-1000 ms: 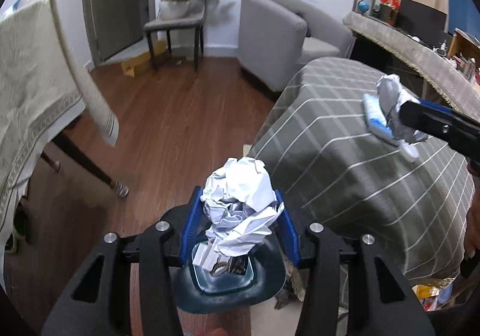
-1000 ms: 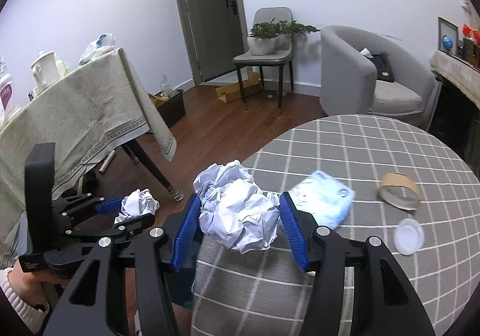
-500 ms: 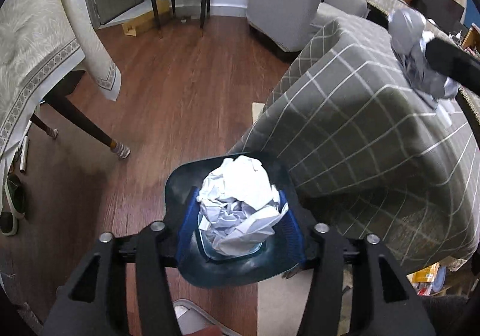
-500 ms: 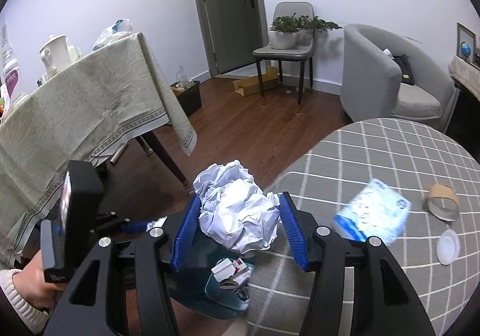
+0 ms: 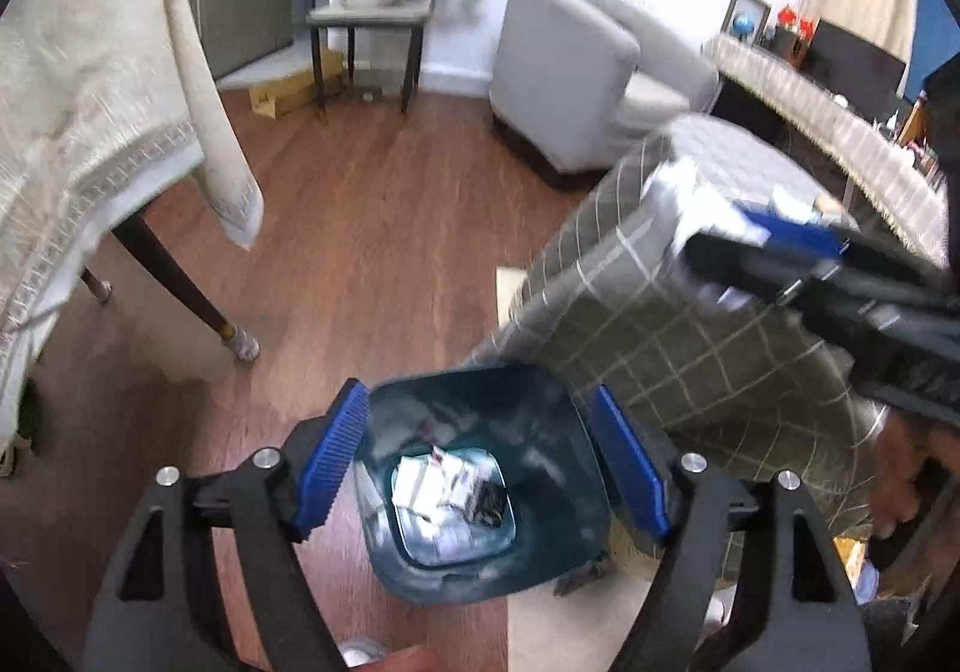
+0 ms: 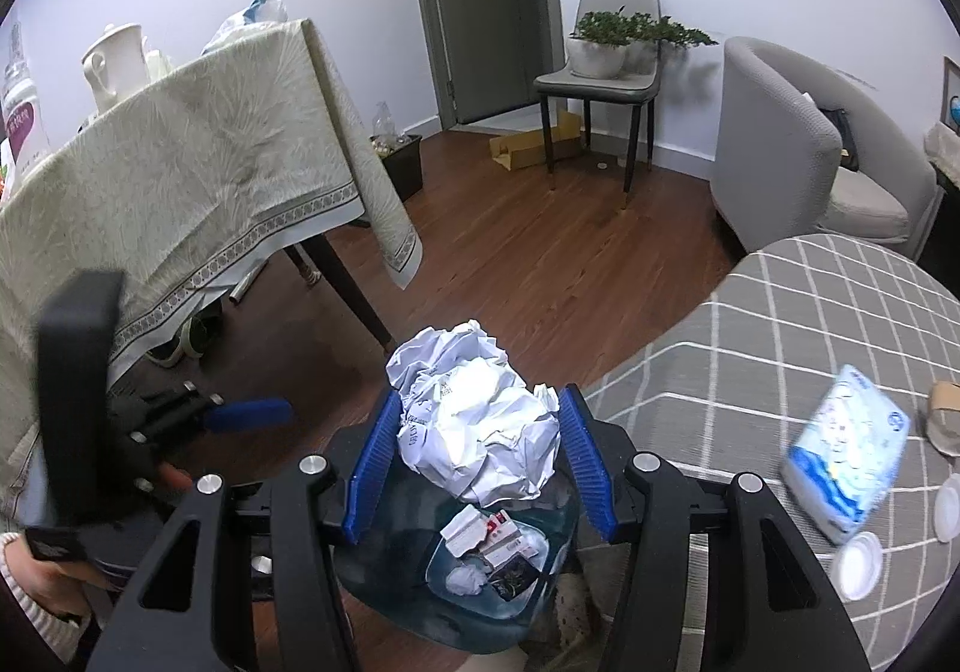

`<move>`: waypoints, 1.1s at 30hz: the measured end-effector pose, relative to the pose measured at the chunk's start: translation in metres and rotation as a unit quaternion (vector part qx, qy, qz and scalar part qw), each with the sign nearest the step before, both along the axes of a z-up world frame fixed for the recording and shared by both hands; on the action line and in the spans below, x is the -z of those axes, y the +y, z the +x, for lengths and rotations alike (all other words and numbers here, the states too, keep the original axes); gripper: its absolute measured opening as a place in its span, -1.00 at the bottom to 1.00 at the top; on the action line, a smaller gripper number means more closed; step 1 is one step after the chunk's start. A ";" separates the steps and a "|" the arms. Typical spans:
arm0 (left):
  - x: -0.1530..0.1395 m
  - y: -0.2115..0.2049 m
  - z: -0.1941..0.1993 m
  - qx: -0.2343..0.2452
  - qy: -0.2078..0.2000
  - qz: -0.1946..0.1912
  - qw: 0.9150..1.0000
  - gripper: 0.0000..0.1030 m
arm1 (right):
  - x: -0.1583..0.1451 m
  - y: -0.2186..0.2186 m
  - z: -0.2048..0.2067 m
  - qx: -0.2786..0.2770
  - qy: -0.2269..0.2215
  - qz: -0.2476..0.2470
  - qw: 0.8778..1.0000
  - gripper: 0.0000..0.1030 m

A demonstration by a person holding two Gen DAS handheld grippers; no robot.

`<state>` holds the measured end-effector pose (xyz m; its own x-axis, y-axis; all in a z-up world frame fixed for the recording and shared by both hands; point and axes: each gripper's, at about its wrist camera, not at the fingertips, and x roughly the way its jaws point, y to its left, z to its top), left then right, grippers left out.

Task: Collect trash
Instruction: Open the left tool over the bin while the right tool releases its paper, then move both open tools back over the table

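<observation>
My left gripper (image 5: 480, 462) is open and empty, right above the dark teal trash bin (image 5: 540, 420) on the floor. Small boxes and paper scraps (image 5: 450, 486) lie at the bin's bottom. My right gripper (image 6: 477, 462) is shut on a crumpled white paper ball (image 6: 474, 420) and holds it over the same bin (image 6: 384, 582). In the left wrist view the right gripper (image 5: 708, 252) comes in blurred from the right. In the right wrist view the left gripper (image 6: 252, 413) sits at the left.
A round table with a grey checked cloth (image 6: 810, 324) carries a blue tissue pack (image 6: 846, 462), white lids (image 6: 858, 564) and a cardboard tape roll (image 6: 945, 414). A cloth-covered table (image 6: 180, 180) stands left. A chair with a plant (image 6: 600, 78) and a grey armchair (image 6: 792, 132) are behind.
My left gripper opened and its paper ball is gone from the jaws. My right gripper carried its paper ball left, off the table, to above the bin.
</observation>
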<state>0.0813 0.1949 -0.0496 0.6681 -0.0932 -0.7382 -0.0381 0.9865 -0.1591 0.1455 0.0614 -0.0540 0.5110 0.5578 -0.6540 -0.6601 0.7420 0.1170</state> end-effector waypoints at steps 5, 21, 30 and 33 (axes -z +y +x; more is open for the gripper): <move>-0.023 0.007 -0.014 -0.016 -0.057 0.019 0.998 0.54 | 0.009 0.017 -0.001 -0.008 0.007 -0.009 1.000 0.06; -0.074 0.034 -0.047 -0.049 -0.169 -0.014 0.984 0.33 | 0.058 0.062 -0.001 -0.022 0.060 -0.074 0.995 0.09; -0.085 0.032 -0.051 -0.046 -0.196 -0.021 0.979 0.33 | 0.069 0.065 -0.003 -0.029 0.078 -0.085 0.993 0.51; -0.087 0.028 -0.052 -0.045 -0.200 -0.022 0.978 0.33 | 0.061 0.060 -0.002 -0.027 0.072 -0.075 0.994 0.52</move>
<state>0.0296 0.2229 0.0376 0.9099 -0.0459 -0.4122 -0.0509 0.9740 -0.2208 0.1434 0.1211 -0.1150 0.3779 0.4715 -0.7968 -0.6832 0.7228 0.1037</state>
